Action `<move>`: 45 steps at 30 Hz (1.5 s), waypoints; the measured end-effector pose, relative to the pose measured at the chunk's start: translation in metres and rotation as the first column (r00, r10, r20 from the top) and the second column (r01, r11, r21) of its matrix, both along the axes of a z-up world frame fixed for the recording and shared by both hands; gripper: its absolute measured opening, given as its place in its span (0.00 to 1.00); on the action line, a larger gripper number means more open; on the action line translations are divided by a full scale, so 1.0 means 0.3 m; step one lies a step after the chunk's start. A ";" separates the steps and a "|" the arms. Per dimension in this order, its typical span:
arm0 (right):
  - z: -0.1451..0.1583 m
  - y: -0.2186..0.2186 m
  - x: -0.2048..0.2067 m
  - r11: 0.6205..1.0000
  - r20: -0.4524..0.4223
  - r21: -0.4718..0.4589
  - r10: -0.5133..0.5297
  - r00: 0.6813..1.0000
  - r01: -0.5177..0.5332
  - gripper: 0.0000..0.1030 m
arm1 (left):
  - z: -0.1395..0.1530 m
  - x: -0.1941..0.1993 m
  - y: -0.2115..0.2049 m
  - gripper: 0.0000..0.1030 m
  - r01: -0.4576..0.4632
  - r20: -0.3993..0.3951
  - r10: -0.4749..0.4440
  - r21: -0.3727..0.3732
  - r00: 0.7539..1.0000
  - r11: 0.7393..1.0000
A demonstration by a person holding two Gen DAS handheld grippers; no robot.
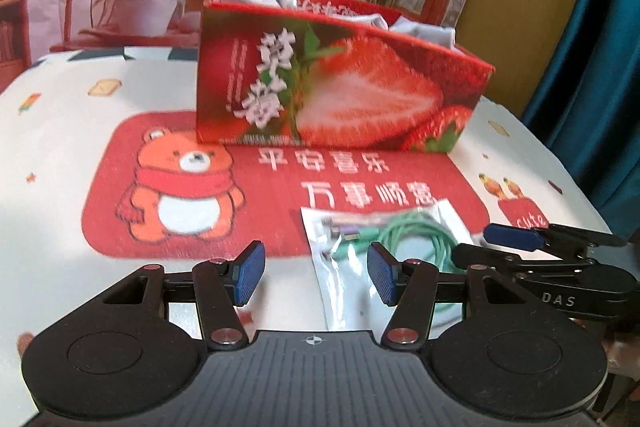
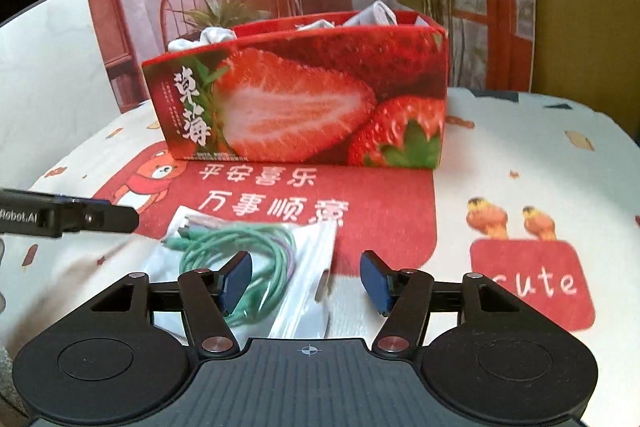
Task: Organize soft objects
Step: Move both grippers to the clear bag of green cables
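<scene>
Two grippers over a table covered with a printed cloth [image 1: 60,131]. Left gripper [image 1: 316,273] has its blue pads spread apart with nothing between them; below it lies the near left edge of a clear plastic pouch [image 1: 340,279]. Right gripper [image 2: 306,281] is likewise released, pads parted and clear of anything; the pouch's right part lies flat on the cloth under the gap, not pinched. In the left wrist view the right gripper shows from the side at the pouch's right edge, seemingly just above it; blur makes contact hard to judge.

Pouch holds a coiled green cable [image 2: 244,247] with some purple strands and small plugs at one end. It rests on the cloth's red panel [image 2: 380,211], which bears white characters, near the camera and well in front of the box.

Strawberry-printed red box [image 2: 296,95] stands upright at the far side of that panel, open at the top. White soft cloths [image 2: 204,37] are bunched inside, poking over the rim at several spots; a divider appears to split the interior. A cartoon bear [image 1: 180,191] is printed left of the characters, a small red "cute" patch [image 2: 532,283] to the right. Backdrop behind the table shows a chair and potted plants.
</scene>
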State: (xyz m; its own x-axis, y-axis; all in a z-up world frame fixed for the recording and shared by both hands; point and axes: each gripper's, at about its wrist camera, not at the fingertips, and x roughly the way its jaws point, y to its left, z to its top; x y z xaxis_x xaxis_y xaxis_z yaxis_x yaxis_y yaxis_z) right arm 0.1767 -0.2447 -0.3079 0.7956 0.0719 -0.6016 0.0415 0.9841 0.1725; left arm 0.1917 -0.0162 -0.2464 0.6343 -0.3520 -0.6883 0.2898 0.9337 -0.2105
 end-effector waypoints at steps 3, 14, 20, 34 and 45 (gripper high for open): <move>-0.020 0.012 0.009 1.000 -0.014 -0.007 0.013 1.000 -0.013 0.55 | -0.021 -0.004 -0.007 0.57 0.005 -0.015 -0.005 -0.005 1.000 1.000; -0.025 0.020 0.002 0.998 -0.010 0.021 0.063 0.998 -0.063 0.42 | -0.054 0.000 0.006 0.58 -0.007 -0.028 0.006 -0.024 1.000 1.000; -0.017 0.023 0.032 0.996 -0.043 0.025 0.081 0.996 -0.080 0.42 | -0.059 0.013 0.002 0.62 -0.001 -0.026 0.000 -0.036 1.000 0.999; -0.018 0.040 0.186 0.995 -0.065 0.030 0.095 0.993 -0.094 0.42 | -0.056 0.113 0.044 0.62 -0.042 -0.064 0.038 -0.067 0.997 0.997; 0.007 0.017 0.226 0.997 -0.146 0.033 0.068 0.987 -0.064 0.57 | -0.054 0.123 0.083 0.62 -0.059 -0.090 0.051 -0.091 0.995 0.994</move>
